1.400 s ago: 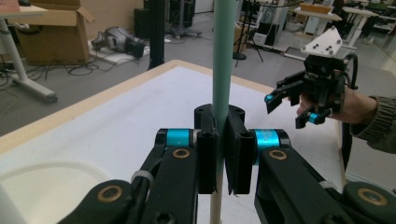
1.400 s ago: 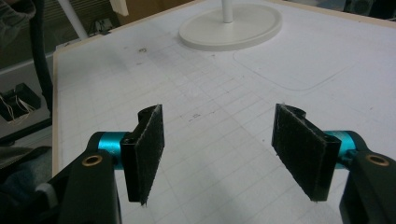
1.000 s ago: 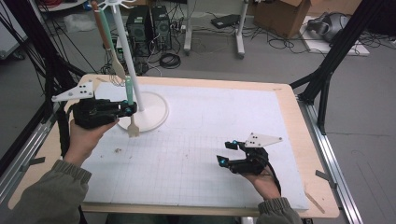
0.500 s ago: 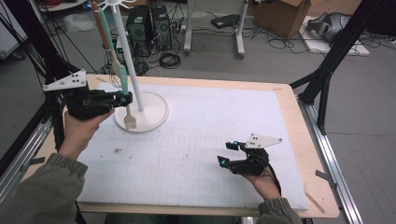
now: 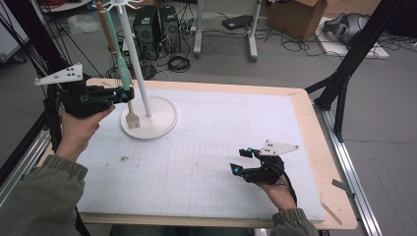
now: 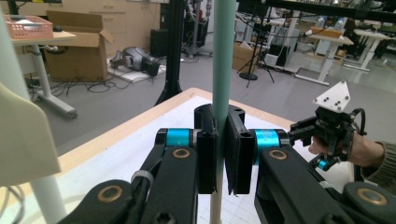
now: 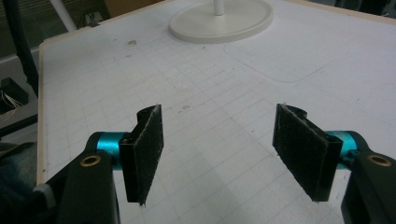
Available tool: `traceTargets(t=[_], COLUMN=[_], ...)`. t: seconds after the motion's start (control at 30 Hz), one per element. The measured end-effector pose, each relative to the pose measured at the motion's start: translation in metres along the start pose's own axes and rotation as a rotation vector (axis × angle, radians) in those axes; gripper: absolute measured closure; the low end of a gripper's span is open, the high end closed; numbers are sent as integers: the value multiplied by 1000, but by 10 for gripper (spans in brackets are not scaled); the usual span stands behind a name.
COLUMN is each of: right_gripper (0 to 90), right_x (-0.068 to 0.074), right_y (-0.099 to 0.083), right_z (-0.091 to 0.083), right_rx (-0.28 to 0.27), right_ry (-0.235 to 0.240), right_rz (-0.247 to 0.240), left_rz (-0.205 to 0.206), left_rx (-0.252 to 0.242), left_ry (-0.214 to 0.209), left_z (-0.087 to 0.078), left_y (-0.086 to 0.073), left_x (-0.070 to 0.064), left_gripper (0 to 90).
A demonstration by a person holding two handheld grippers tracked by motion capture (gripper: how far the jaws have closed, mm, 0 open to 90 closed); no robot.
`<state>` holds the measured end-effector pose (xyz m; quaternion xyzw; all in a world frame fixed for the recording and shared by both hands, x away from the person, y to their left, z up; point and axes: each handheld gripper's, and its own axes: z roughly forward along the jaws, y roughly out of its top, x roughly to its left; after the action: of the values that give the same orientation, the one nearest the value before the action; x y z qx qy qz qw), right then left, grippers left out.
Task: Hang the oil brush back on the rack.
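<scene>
White matting covers the counter. At upper left of the high view, a green-handled spatula is clamped upright by the left tool beside the stand; the right tool is held wide, empty.

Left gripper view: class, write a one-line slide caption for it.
Left gripper shut on the upright green utensil handle, with the right gripper beyond over the table.

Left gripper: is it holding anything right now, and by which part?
Yes. The left gripper is shut on the spatula, gripping its mint-green handle low down, just above the cream blade.
</scene>
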<state>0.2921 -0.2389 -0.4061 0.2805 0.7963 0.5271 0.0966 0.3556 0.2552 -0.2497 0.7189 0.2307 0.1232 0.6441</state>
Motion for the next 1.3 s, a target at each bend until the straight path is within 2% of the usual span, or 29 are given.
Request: traceTargets(t=[0.43,0.6,0.83,0.9,1.3], right_gripper=[324,324,323,323,322], right_x=[1,1,3,3,4], right_y=[-1,-1,-1,-1,-1], right_z=[2,3,5,5,7], right_rx=[10,12,17,16,16], right_ry=[1,6,17,17,22], right_rz=[4,1,-8,-4,-9], left_rz=[8,0,15,7,8], left_rx=[-9,-17,-7,-18,-9], left_ry=[25,21,28,25,52], left_z=[-3,1,7,9,17], left_y=[22,31,41,44,55], left_x=[8,11,14,16,24], left_gripper=[839,839,839,839,839])
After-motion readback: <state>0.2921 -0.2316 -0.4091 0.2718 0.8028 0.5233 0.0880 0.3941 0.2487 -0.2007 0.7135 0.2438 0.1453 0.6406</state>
